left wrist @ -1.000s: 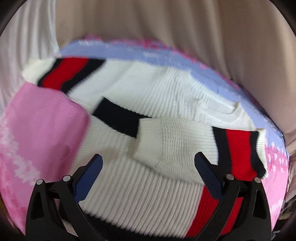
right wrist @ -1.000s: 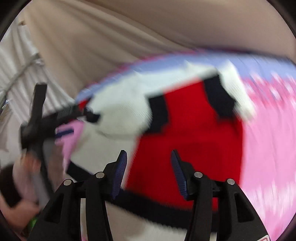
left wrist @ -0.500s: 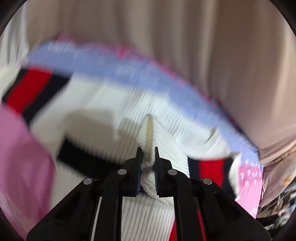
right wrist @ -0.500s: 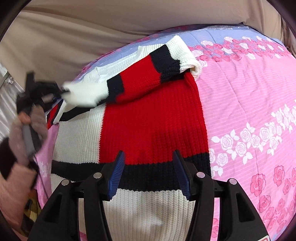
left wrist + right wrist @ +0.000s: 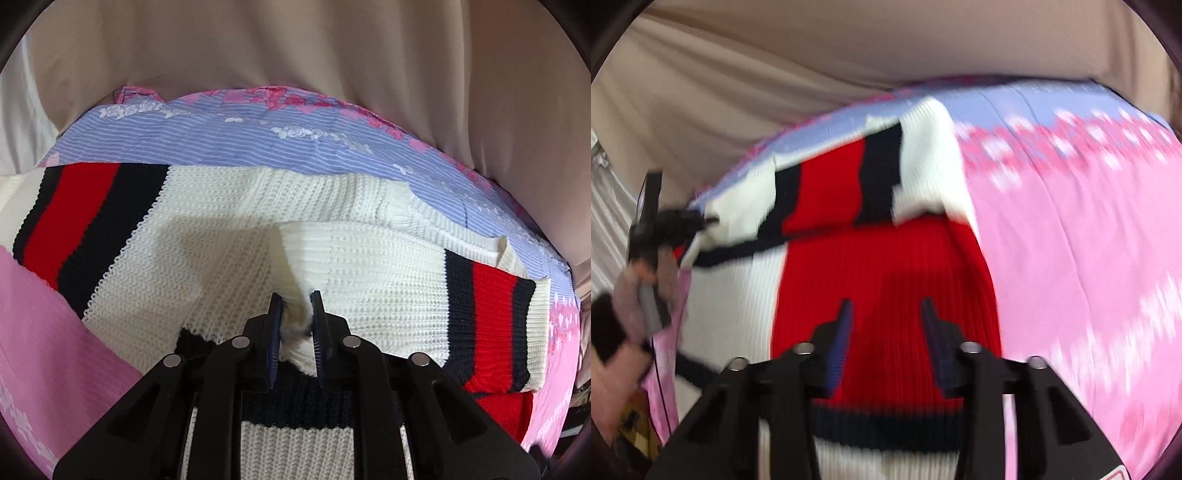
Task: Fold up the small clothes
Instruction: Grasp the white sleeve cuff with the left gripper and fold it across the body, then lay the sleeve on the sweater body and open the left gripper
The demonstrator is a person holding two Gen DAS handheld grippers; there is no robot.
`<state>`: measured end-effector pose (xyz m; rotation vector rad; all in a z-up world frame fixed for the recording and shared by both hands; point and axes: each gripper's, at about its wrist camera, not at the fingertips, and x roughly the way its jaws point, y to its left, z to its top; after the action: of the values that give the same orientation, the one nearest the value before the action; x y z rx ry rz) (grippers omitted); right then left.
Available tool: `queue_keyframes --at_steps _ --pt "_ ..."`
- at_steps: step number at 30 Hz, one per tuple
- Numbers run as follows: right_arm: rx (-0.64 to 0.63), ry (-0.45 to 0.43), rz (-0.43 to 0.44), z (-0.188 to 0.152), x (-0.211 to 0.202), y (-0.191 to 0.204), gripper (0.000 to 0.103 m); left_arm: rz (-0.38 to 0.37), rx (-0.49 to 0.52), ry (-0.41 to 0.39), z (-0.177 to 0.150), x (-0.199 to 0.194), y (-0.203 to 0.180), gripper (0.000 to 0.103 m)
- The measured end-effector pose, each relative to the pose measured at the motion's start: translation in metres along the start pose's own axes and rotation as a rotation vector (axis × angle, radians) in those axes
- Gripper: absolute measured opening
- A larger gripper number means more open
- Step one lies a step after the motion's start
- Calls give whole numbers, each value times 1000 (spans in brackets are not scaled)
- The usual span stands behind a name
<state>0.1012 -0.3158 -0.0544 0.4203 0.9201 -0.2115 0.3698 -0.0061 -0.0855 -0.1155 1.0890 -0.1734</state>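
A knitted sweater (image 5: 229, 236) in white, red and navy blocks lies spread on a bed. Its right sleeve (image 5: 373, 273) is folded across the body, with a red and navy band near the shoulder. My left gripper (image 5: 296, 306) is shut on the sleeve's white cuff and holds it just above the body. In the right wrist view the sweater's red panel (image 5: 886, 266) fills the middle. My right gripper (image 5: 886, 314) is open and empty above that panel. The left gripper (image 5: 701, 221) shows there at far left, holding the cuff.
The bed sheet is pink (image 5: 1071, 258) with a lilac striped band and roses (image 5: 258, 147) along the far edge. Beige curtain (image 5: 295, 55) hangs behind the bed. The person's hand (image 5: 639, 291) holds the left gripper's handle.
My left gripper closed on the white cuff and has carried the sleeve across the sweater's body. My right gripper stayed open and shifted forward over the red panel.
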Motion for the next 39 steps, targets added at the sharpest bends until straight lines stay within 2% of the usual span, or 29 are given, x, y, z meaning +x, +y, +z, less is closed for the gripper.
queue_keyframes --at_steps 3,5,6,7,10,12,13,15,17,19,22,25,26,27,28,29,30,33,36,39 --pt "-41 11 -17 30 37 -1 24 25 -1 13 1 4 5 17" --pt "-44 23 -97 41 57 -19 18 45 2 19 -3 8 7 18" --pt "-13 25 -147 45 62 -35 5 49 3 20 -6 7 9 19" --pt "34 26 -159 46 62 -51 0 47 -1 20 -9 4 11 19" --pt "115 -9 -146 42 37 -68 0 5 -53 -1 -15 -14 26 21" --pt "100 -32 -134 35 14 -59 11 -33 -128 -25 -22 -31 47 36" --pt "88 -44 -119 29 1 -52 11 -45 -195 -46 -26 -42 68 43" --pt "71 -43 -91 13 -20 -39 12 -53 -320 -72 -31 -57 111 48" --pt "64 -23 -65 -5 -35 -29 16 -29 -418 -84 -29 -63 152 49" --pt "53 11 -49 -26 -45 -15 22 34 -537 -102 -24 -64 206 49" --pt "50 76 -38 -59 -52 -3 24 99 -712 -122 -17 -57 276 49" --pt "34 142 -39 -83 -49 15 25 157 -802 -111 -8 -42 322 47" --pt "25 160 -38 -88 -49 20 25 164 -804 -108 -4 -36 330 40" --pt "18 171 -37 -93 -49 24 26 170 -803 -112 0 -34 333 37" --pt "9 180 -37 -96 -49 30 28 169 -795 -129 6 -33 334 21" --pt "0 182 -35 -98 -49 35 29 117 -788 -118 13 -27 334 4" --pt "-14 181 -32 -99 -50 40 31 106 -788 -119 16 -27 334 4" --pt "-56 162 -32 -99 -55 51 36 90 -697 -215 39 -51 303 3" --pt "-66 144 -16 -98 -58 55 38 18 -530 -310 65 -94 236 3" --pt "-56 132 0 -95 -59 53 38 -110 -335 -365 80 -138 140 3"
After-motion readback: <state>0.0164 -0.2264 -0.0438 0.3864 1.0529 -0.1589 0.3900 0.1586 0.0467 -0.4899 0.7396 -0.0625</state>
